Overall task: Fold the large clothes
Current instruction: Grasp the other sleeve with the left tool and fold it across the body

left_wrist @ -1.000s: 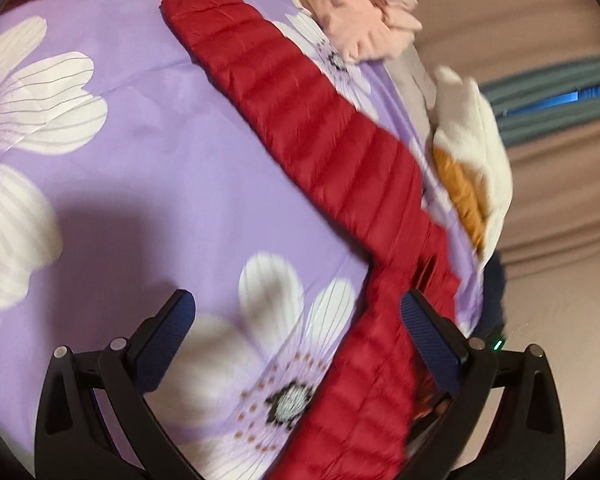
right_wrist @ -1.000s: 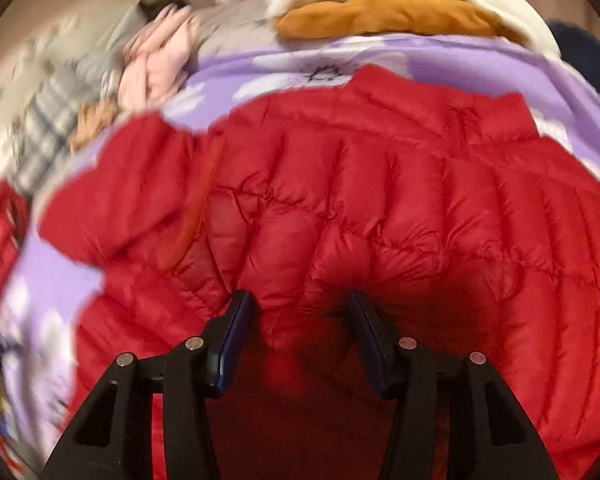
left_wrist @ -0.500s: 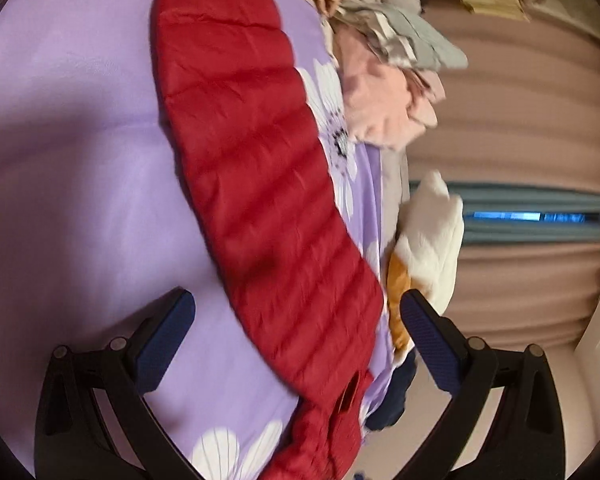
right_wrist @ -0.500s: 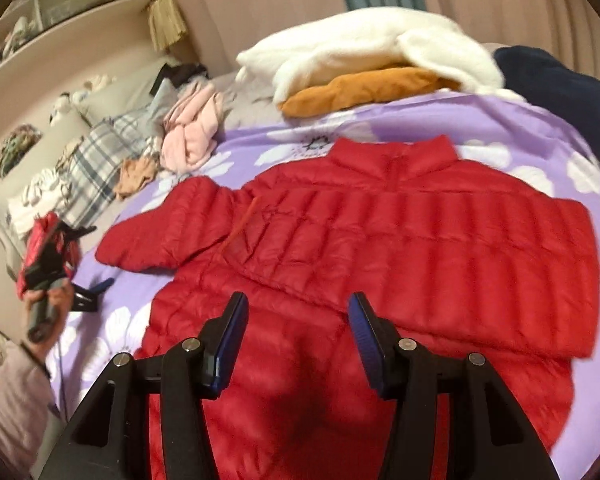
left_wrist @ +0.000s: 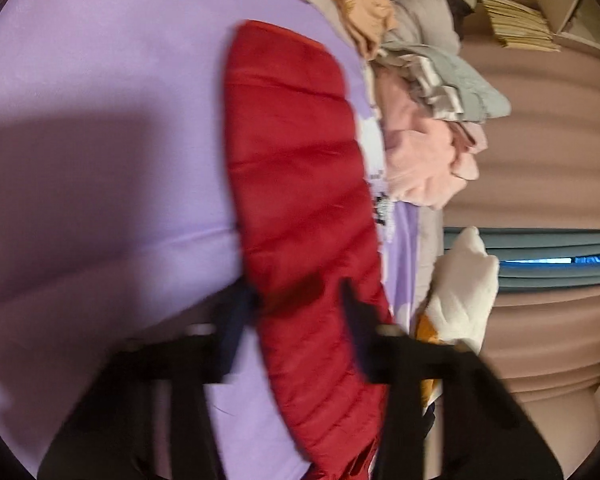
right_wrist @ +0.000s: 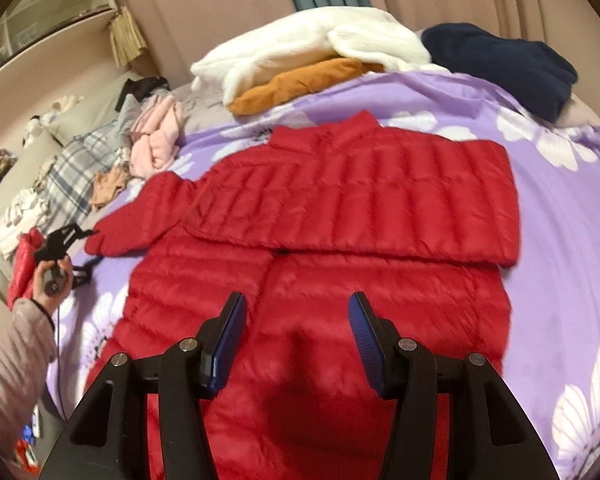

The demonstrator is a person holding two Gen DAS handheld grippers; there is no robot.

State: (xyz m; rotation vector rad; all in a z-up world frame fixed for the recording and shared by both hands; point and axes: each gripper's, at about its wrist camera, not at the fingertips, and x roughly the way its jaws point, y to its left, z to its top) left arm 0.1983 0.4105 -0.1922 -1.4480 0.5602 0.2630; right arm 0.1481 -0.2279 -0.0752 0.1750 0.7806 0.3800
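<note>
Person's hand: far left of the right wrist view, with a quilted pale sleeve behind it, holding the left gripper at the cuff of the outstretched sleeve.
Left gripper, own view: blurred; the jaws have just been closing, with the red sleeve between them. The two fingers stand at either edge of the sleeve; whether the pads press on it cannot be told from the blur.
Red quilted puffer jacket: lies flat on the purple bedsheet with white flowers, collar towards the far side of the bed, hem towards the right wrist camera.
Jacket long axis: runs from the near hem to the far collar in the right wrist view.
Jacket left sleeve: stretched out sideways to the left of the body; in the left wrist view its length runs from the gripper up the frame to the cuff.
Jacket right sleeve: folded across the chest, lying crosswise over the body.
Right gripper: jaws partly spread, nothing between the blue pads; it hangs above the lower body of the jacket, apart from the fabric.
Pink garment: crumpled at the far left bed edge, beside a plaid cloth.
White fleece pile: at the far side, lying over an orange garment.
Dark navy garment: far right, beside the white pile.
</note>
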